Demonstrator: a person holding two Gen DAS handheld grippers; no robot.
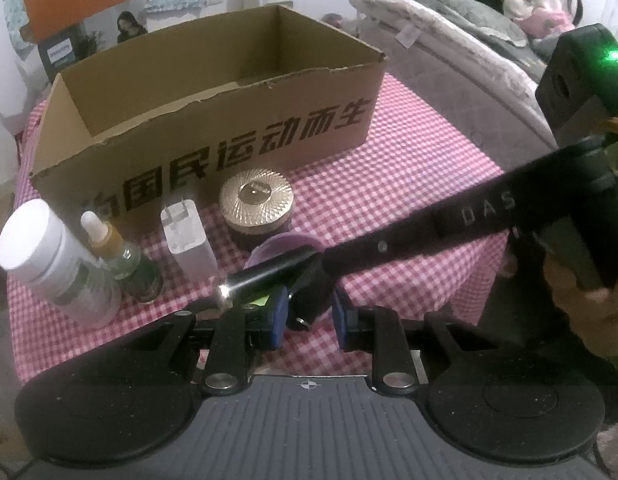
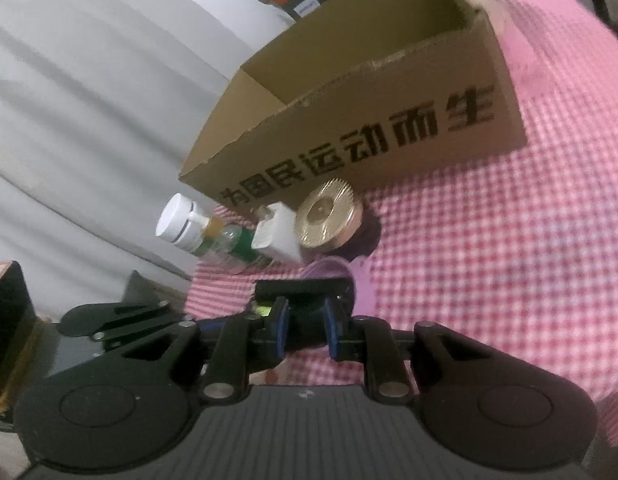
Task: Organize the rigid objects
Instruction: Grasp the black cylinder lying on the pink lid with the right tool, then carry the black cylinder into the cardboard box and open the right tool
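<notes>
Grippers: left [image 1: 307, 312] and right [image 2: 305, 326] both clamp black cylinder [image 1: 309, 284].

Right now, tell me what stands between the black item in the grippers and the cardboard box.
The gold-lidded jar and white charger stand between the black item and the cardboard box, by its near wall; above them, nothing visible.

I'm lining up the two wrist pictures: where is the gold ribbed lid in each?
Left wrist: the gold ribbed lid sits centre, just before the cardboard box, right of the white charger.
Right wrist: gold ribbed lid at centre, tilted in view, below the box's printed wall.
Shared landmark: the box's black lettering.
</notes>
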